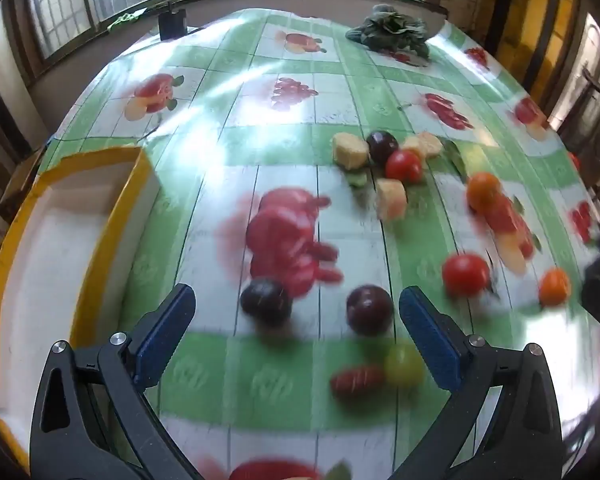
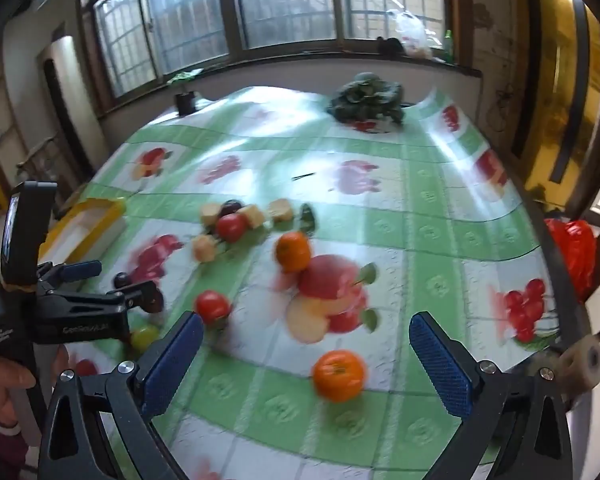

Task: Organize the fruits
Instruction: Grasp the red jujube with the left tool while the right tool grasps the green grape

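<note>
from my left wrist view, my left gripper (image 1: pixel 296 312) is spread wide and holds nothing; two dark plums (image 1: pixel 265 301) (image 1: pixel 369 309) lie between its fingers on the tablecloth (image 1: pixel 204 200). a green grape (image 1: pixel 404 364) and a small red fruit (image 1: pixel 356 380) sit nearer. the yellow-rimmed tray (image 1: pixel 128 200) is to the left.

from my right wrist view, my right gripper (image 2: pixel 306 344) is also wide open and empty, with an orange (image 2: pixel 339 374) between its fingers and a tomato (image 2: pixel 212 307) beside the left finger.

Bright daylight from the windows (image 2: pixel 284 8), glaring in white streaks across the tablecloth (image 1: pixel 228 92). Motion-blurred on near fruit and cloth print. Fisheye-bent, dark at corners.
</note>
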Demonstrator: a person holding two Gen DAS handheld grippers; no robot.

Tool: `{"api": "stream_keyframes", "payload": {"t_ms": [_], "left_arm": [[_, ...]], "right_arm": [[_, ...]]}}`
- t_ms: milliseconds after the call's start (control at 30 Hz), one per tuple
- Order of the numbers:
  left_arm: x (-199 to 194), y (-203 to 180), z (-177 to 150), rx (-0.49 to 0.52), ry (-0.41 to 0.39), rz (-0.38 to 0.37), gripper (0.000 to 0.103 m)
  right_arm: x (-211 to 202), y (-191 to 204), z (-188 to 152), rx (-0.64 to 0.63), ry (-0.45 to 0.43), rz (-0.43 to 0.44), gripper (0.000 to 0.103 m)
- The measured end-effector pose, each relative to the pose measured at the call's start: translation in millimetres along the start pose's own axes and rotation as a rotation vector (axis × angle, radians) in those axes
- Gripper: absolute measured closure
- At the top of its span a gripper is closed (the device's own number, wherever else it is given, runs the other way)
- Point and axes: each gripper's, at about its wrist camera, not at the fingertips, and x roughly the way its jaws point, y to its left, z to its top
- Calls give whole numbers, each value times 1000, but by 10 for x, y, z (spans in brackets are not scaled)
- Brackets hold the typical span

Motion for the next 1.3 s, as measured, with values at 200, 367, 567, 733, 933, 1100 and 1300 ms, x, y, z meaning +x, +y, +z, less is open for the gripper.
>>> {"api": "stream_keyframes", "payload": {"t_ms": [200,367,567,733,933,1100,1300], "left_arm": [[-130,88,-237,57,24,-20,1],[-261,50,-318,84,60,-89,1],[-275,-61,-308,175,52,-100,1],[-165,-75,-327,186,50,-137,1],[-110,-30,-364,157,68,-190,15],[-121,-52,-336,189,52,-187,17],[-75,-143,-319,280,58,-212,50]], "right_arm": [[-1,238,-121,-45,-7,46,5],[41,373,-145,-66,38,85,11],[130,498,-171,-95,59,94,11],[196,521,-192,-95,77,101,11],[244,554,-192,-98,88,112,11],[300,615,-212,-113,103,127,11],[352,646,-224,-127,114,147,15]]}}
